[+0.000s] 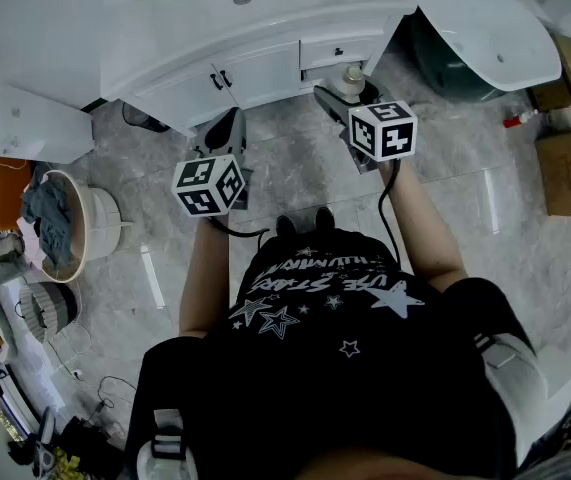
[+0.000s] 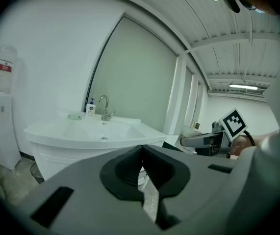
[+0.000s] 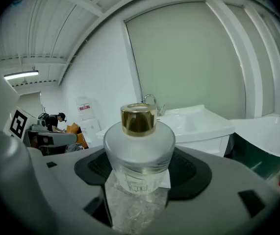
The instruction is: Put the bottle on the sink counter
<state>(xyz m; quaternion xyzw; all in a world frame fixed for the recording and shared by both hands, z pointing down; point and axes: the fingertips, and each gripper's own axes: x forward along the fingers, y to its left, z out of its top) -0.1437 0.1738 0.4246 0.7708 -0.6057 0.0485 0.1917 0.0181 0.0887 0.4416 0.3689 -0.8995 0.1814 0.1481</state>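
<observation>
My right tongs (image 3: 139,180), spread wide, grip the frosted bottle (image 3: 139,143) in the air before the front edge of the sink counter (image 3: 201,124), so carrying and setting down remain, while my left tongs (image 2: 142,173) are closed, empty.

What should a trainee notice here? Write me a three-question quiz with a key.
1. True or false: the left tongs are shut with nothing between them.
2. The cap of the bottle in the right tongs is: A gold, B red, C black.
3. Short answer: does the bottle stand on the sink counter yet?
Key: 1 true. 2 A. 3 No, the right tongs hold it.
</observation>
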